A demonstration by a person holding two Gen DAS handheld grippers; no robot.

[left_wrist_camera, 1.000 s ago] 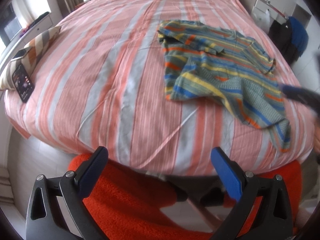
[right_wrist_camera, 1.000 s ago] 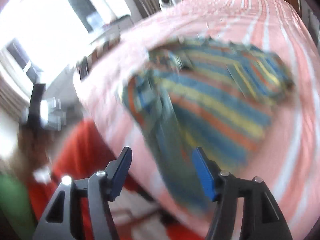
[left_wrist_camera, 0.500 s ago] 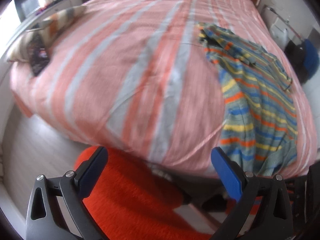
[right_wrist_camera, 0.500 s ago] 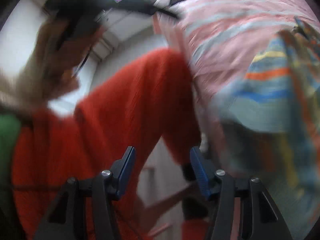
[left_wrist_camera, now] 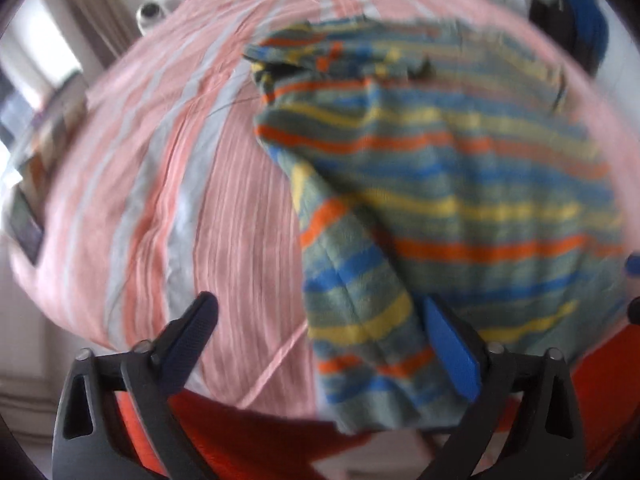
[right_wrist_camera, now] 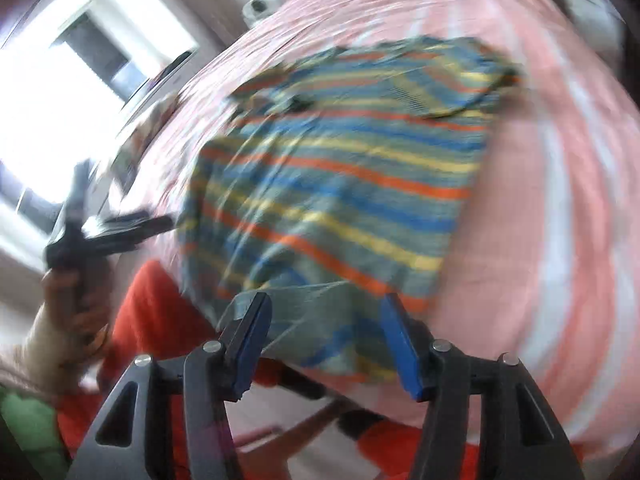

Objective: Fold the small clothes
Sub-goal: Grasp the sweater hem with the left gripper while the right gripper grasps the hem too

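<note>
A small striped shirt (left_wrist_camera: 440, 184), green with blue, yellow and orange bands, lies on the pink striped bed (left_wrist_camera: 180, 160), its near hem hanging over the edge. My left gripper (left_wrist_camera: 324, 340) is open at the near left corner of the hem, not touching it. In the right wrist view the shirt (right_wrist_camera: 340, 168) lies ahead. My right gripper (right_wrist_camera: 326, 336) is open over the near right part of the hem. The left gripper (right_wrist_camera: 108, 236) shows at the left in the right wrist view. Both views are blurred.
The person's orange-clad legs (left_wrist_camera: 240, 432) are below the bed edge. A phone (left_wrist_camera: 26, 232) and a patterned pillow (left_wrist_camera: 48, 136) lie at the bed's left side. A dark bag with blue cloth (left_wrist_camera: 576, 20) stands far right. A bright window (right_wrist_camera: 60, 92) is at left.
Both grippers have swung back toward the bed and closer to the shirt's near hem. The shirt has been pulled nearer the bed edge. Both grippers stay open.
</note>
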